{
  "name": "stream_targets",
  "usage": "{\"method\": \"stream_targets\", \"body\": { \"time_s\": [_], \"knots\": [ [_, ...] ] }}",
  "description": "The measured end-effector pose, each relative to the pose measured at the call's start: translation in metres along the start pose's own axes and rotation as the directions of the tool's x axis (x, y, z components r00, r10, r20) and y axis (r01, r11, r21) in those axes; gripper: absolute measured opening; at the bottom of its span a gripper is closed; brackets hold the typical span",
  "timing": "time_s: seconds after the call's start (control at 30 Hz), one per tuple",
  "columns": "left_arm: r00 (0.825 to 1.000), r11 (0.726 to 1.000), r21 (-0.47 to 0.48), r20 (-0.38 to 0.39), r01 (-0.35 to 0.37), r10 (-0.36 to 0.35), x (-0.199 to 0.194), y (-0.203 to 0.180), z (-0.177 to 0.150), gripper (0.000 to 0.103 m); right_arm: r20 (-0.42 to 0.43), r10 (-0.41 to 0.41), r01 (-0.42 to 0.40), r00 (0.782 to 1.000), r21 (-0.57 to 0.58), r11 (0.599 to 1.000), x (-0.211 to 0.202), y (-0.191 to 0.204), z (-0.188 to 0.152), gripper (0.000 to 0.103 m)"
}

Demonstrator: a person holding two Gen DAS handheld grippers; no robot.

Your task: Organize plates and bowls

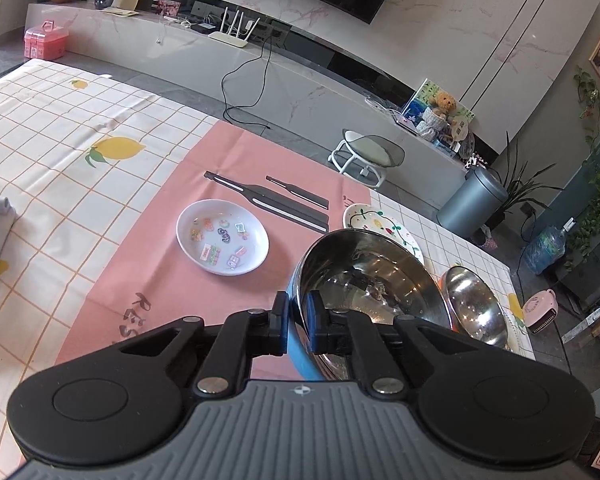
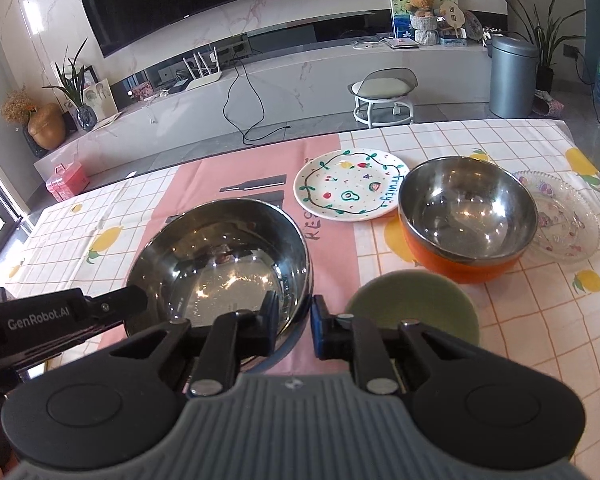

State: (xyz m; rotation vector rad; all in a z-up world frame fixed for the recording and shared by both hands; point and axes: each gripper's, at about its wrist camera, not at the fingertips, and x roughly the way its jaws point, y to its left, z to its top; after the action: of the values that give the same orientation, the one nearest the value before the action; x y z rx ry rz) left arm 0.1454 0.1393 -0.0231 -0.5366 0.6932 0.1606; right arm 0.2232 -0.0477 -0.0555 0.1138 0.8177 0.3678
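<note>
blue bowl [image 1: 374,276] between both clamped grippers

The steel bowl [image 2: 220,256] has a blue outside; its neighbour at 2 o'clock, another steel bowl [image 2: 468,216], is orange outside. The white plate [image 2: 350,190] bears a green vine ring and fruit. The tabletop [image 2: 540,320] cloth shows orange checks with yellow lemons.

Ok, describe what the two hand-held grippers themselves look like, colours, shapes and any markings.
Both match: the left hand-held gripper and right hand-held gripper have matte black linkage arms with silver pivot bolts, blue-faced finger pads, round black discs on either side, and a ribbed grey body bearing a small round emblem. White "GenRobot.AI" lettering runs along the left one's side in the right wrist view.
</note>
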Motion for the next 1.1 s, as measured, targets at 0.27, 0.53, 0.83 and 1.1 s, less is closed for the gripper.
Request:
{"method": "stream_targets", "body": {
  "time_s": [0.27, 0.53, 0.83, 1.1],
  "knots": [
    [1.000, 1.000, -0.012, 0.017, 0.015, -0.015, -0.040, 0.005, -0.023, 0.009, 0.011, 0.031, -0.031, 0.999, 0.028, 0.999, -0.050, -0.001, -0.032, 0.015],
    [1.000, 1.000, -0.029, -0.019, 0.010, -0.011, -0.059, 0.014, -0.052, 0.009, -0.030, 0.055, -0.053, 0.998, 0.070, 0.996, -0.075, -0.005, -0.063, 0.015],
    [0.997, 0.998, -0.062, -0.078, -0.019, 0.014, -0.062, 0.026, -0.074, 0.009, -0.107, 0.063, -0.049, 0.992, 0.124, 0.991, -0.077, -0.014, -0.086, 0.015],
    [0.997, 0.997, -0.062, -0.072, -0.045, 0.041, -0.057, 0.031, -0.080, 0.009, -0.127, 0.072, -0.057, 0.989, 0.119, 0.991, -0.071, -0.010, -0.091, 0.015]
  ]
}}
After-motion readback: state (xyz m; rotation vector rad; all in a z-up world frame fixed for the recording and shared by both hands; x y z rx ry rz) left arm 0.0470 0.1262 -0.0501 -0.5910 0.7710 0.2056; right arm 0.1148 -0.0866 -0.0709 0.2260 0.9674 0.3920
